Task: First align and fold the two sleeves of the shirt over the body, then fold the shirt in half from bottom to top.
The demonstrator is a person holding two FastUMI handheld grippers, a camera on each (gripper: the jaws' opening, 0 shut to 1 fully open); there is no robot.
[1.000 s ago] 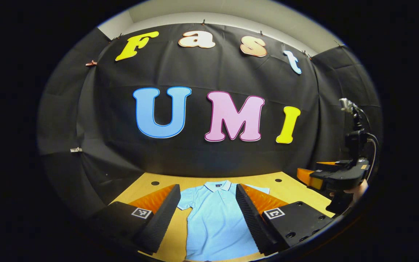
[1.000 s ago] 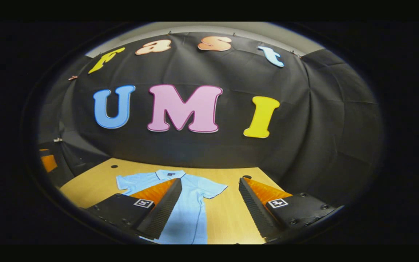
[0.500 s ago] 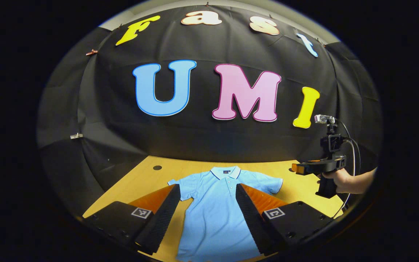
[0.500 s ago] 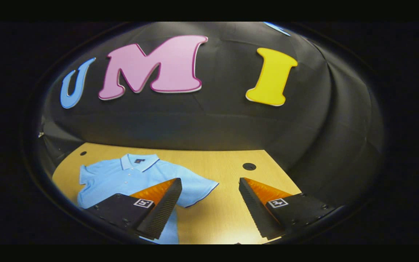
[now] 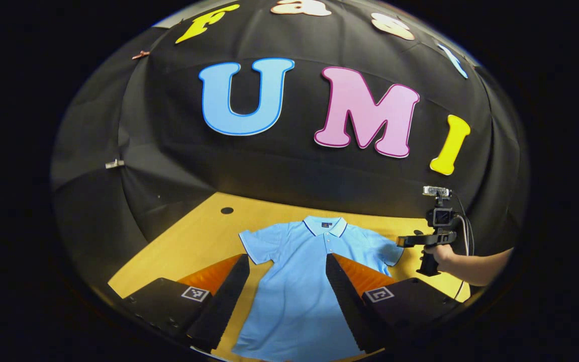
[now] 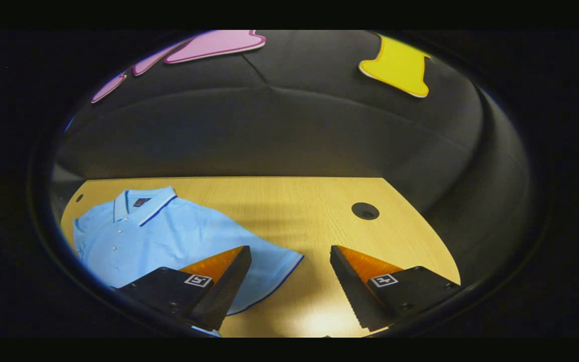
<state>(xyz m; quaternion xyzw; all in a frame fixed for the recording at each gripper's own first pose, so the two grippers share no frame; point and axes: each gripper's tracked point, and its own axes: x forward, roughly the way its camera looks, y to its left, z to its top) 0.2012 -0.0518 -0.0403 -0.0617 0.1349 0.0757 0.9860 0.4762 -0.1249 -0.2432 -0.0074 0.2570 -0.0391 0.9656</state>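
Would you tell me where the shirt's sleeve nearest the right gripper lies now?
In the right gripper view, the light blue sleeve lies flat on the wooden table, between the open right gripper fingers.

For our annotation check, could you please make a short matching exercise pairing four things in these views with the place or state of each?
Things:
1. shirt
2. collar
3. right gripper
4. round hole

Places or states:
A. open, its fingers straddling the edge of a sleeve
B. in the bare wooden table, away from the cloth
C. lying flat, both short sleeves spread out
D. at the shirt's far end, toward the booth's wall

Pairs: 1-C, 2-D, 3-A, 4-B
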